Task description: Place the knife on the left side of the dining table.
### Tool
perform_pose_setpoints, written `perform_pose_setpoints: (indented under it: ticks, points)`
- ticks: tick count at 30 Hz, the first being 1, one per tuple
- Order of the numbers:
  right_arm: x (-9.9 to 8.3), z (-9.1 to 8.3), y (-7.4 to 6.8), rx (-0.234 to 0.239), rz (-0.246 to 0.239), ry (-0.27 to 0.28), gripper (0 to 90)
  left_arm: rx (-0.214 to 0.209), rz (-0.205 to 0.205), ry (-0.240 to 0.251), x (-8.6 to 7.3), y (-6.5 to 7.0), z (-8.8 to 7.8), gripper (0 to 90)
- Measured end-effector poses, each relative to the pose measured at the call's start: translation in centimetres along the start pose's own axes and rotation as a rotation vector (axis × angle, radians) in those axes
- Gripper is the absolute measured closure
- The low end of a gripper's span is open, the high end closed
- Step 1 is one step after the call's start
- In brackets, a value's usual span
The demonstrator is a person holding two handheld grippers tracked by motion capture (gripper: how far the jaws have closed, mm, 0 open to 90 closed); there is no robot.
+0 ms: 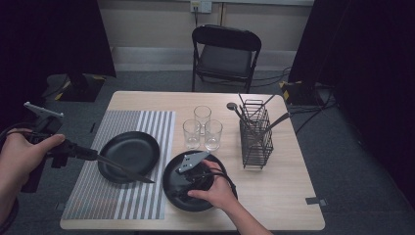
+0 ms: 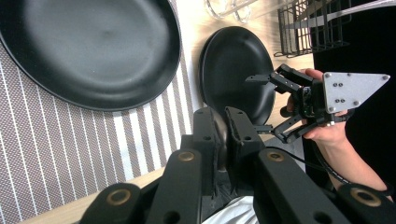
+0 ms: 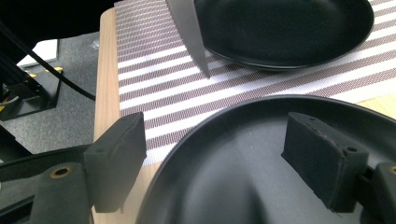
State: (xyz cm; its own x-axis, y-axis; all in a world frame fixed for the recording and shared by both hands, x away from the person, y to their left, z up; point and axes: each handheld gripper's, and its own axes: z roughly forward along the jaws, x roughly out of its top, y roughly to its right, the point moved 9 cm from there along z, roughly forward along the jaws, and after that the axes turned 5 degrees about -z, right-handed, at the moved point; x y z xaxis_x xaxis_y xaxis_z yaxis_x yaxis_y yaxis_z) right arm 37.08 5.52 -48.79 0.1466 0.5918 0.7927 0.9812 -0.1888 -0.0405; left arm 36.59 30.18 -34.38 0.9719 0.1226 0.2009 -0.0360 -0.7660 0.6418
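1. The left gripper (image 1: 78, 152), at the left edge of the high view, has its jaws pressed together on the handle of a dark-bladed kitchen knife (image 1: 125, 170); in the left gripper view the two black jaws meet at the lower middle of the frame.
2. The knife blade runs right and slightly down across the near rim of a round black plate on the placemat (image 1: 128, 155), its tip over the stripes; in the right gripper view the blade (image 3: 189, 32) comes down from the top edge beside that plate (image 3: 285, 28).
3. The right gripper (image 1: 193, 174), at the lower middle of the high view, has its jaws spread apart, one outside and one inside the rim of a second round black plate on the bare wood (image 1: 171, 188); the pads do not press on it in the right gripper view (image 3: 261, 154).
4. The grey-and-white striped placemat (image 1: 122, 200) covers the left part of the light wooden table (image 1: 288, 196).
5. Three clear drinking glasses (image 1: 202, 128) stand clustered at centre, just above the second plate.
6. A black wire cutlery basket (image 1: 255, 137) holding utensils stands right of the glasses.
7. A black folding chair (image 1: 225, 54) sits beyond the table's far edge, at top centre.
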Motion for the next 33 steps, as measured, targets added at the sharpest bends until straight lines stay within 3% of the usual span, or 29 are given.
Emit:
perform_pose_setpoints:
  ticks: [33]
  points:
    - [0.7, 3.9, -2.4, 0.066, 0.012, -0.004, 26.9, 0.028, -0.01, -0.006, -0.9, -1.9, 0.3, 83.7]
